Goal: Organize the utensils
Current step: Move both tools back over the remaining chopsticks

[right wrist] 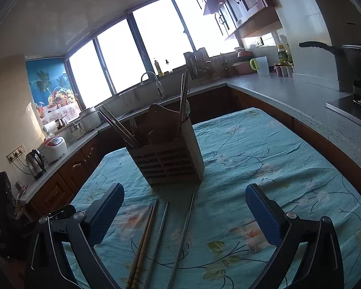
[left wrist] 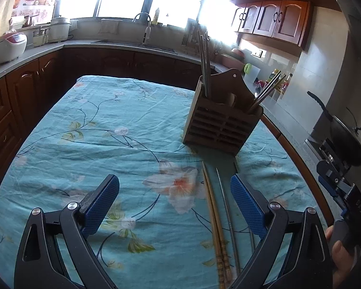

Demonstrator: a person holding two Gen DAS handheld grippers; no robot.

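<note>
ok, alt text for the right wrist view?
Open right tool hovers over a floral teal tablecloth, above a wooden chopstick pair and two metal chopsticks lying loose. Behind them stands a slatted wooden utensil holder with chopsticks already in it.

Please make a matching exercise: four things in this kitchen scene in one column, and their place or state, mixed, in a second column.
Things:
1. wooden chopsticks
2. utensil holder
3. left gripper
4. tablecloth

States:
A. blue with flowers
B. open, holding nothing
C. lying flat on the cloth
D. standing upright with chopsticks inside

Pairs: 1-C, 2-D, 3-B, 4-A
</note>
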